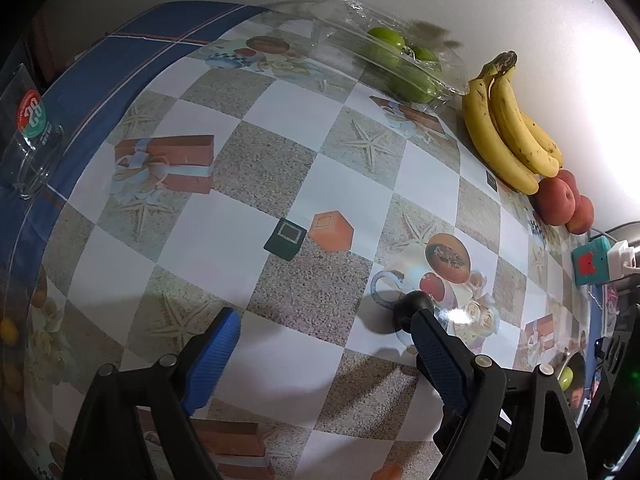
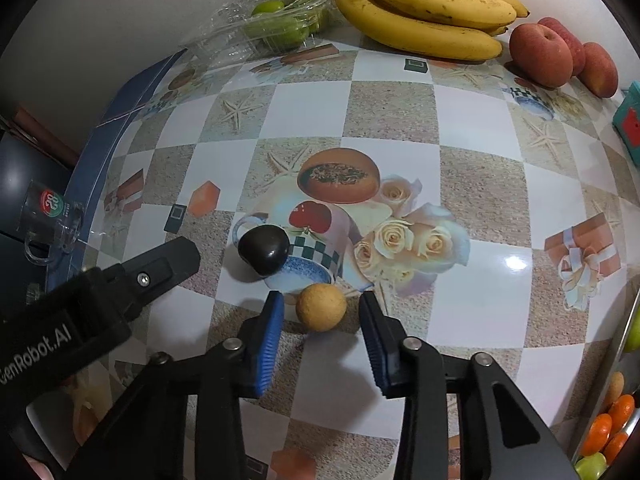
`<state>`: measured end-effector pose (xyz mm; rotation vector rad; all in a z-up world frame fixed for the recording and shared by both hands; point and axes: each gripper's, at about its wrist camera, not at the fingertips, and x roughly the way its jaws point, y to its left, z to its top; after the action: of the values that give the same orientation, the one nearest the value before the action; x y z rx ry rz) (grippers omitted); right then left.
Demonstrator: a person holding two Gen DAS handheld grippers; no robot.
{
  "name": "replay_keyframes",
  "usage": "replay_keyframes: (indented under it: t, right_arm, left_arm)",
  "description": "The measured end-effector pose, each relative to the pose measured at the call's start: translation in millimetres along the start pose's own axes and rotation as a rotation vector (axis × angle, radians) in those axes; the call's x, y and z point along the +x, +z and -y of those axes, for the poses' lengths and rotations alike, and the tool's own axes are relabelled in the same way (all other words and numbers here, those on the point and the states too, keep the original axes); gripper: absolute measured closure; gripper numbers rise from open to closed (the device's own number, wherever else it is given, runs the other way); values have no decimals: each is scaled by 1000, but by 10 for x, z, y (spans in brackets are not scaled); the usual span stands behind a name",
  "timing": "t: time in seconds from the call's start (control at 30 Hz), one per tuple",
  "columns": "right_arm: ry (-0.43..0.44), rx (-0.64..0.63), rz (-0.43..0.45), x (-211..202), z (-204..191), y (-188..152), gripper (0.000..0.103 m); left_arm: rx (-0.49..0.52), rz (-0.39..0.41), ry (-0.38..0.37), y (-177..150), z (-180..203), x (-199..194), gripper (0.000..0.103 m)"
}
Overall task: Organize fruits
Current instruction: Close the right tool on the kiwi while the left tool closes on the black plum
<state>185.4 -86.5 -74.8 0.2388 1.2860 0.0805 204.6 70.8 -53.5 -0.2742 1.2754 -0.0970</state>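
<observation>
A small tan round fruit (image 2: 321, 307) lies on the counter (image 2: 480, 184) between the right tongs (image 2: 321, 322), whose blue pads stand a little apart from it on both sides. At its eleven o'clock, just beside, sits a dark fruit (image 2: 264, 249). The left tongs (image 1: 326, 334) gape wide, empty, one finger against that dark fruit (image 1: 412, 309).

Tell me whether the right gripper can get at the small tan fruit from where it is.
Probably yes. The small tan fruit lies on the table between the fingers of the right gripper, with gaps on both sides and nothing blocking; the dark fruit sits clear.
</observation>
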Motion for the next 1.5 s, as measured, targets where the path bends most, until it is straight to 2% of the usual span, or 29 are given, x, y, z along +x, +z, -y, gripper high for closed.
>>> replay_keyframes:
  t: [0.07, 0.17, 0.4, 0.5, 0.73, 1.07, 1.2, 1.3, 1.5]
  right_arm:
    - [4, 0, 0, 10, -14, 2, 73]
    - [10, 8, -1, 27, -16, 11, 76]
    - [27, 35, 6, -37, 82, -18, 76]
    - [28, 43, 13, -105, 153, -37, 76]
    - [9, 93, 30, -259, 401, -60, 76]
    - [-12, 124, 41, -380, 610, -132, 76]
    - [-18, 137, 33, -358, 664, -172, 76]
    - [-16, 150, 36, -384, 714, -206, 76]
    - [-17, 172, 58, -496, 840, -279, 76]
  left_arm:
    - [1, -2, 5, 0, 6, 8, 14]
    - [4, -6, 7, 0, 16, 25, 14]
    - [17, -10, 0, -13, 67, 55, 14]
    - [22, -12, -15, -19, 111, 87, 25]
    - [98, 0, -56, -44, 358, 102, 26]
    - [258, 13, -8, -123, 765, 173, 26]
    - [276, 2, 8, -148, 801, 240, 26]
    - [292, -4, 26, -164, 833, 283, 34]
    - [308, -7, 47, -190, 885, 357, 36]
